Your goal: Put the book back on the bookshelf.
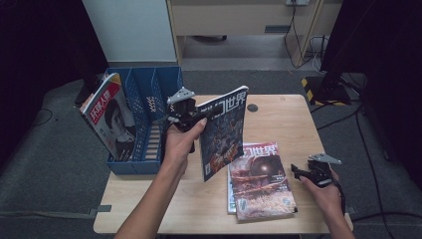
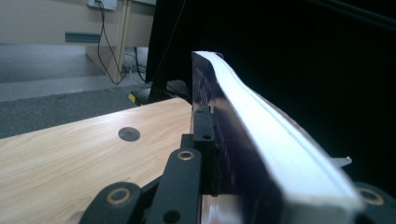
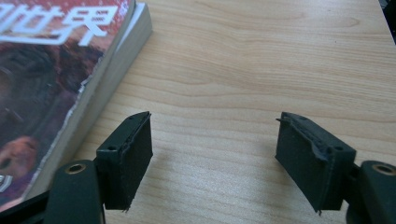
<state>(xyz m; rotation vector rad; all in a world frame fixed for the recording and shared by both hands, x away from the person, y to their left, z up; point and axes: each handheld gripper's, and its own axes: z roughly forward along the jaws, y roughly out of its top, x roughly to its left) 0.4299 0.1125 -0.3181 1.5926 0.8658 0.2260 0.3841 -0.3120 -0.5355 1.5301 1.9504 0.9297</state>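
Above the left half of the wooden table [image 1: 278,114], the left gripper [image 1: 191,119] holds a dark-covered magazine [image 1: 224,132] clear of the tabletop. Its jaws are clamped on the magazine's edge near the spine side, and the magazine hangs nearly upright, tilted a little, with its white title characters along the top. In the left gripper view, the magazine [image 2: 261,154] runs away from the camera, its white page edges facing up and its dark cover pressed against the black jaw beside it. The person's left hand [image 1: 179,142] wraps around the gripper body.

To the left of the held magazine stands a blue file rack [image 1: 149,99] at the table's left edge. Another magazine with a red title band [image 1: 112,117] leans in its outer slot, tilted to the left.

On the table, below and to the right of the held magazine, lies a stack of magazines [image 1: 261,181], flat, with a reddish cover on top.

At the right edge of the table, the right gripper [image 1: 301,173] sits just beside that stack, apart from it. In the right gripper view, its jaws stand wide over bare wood with nothing between them, and the stack [image 3: 65,70] shows at the left, near the left jaw but not touching it.
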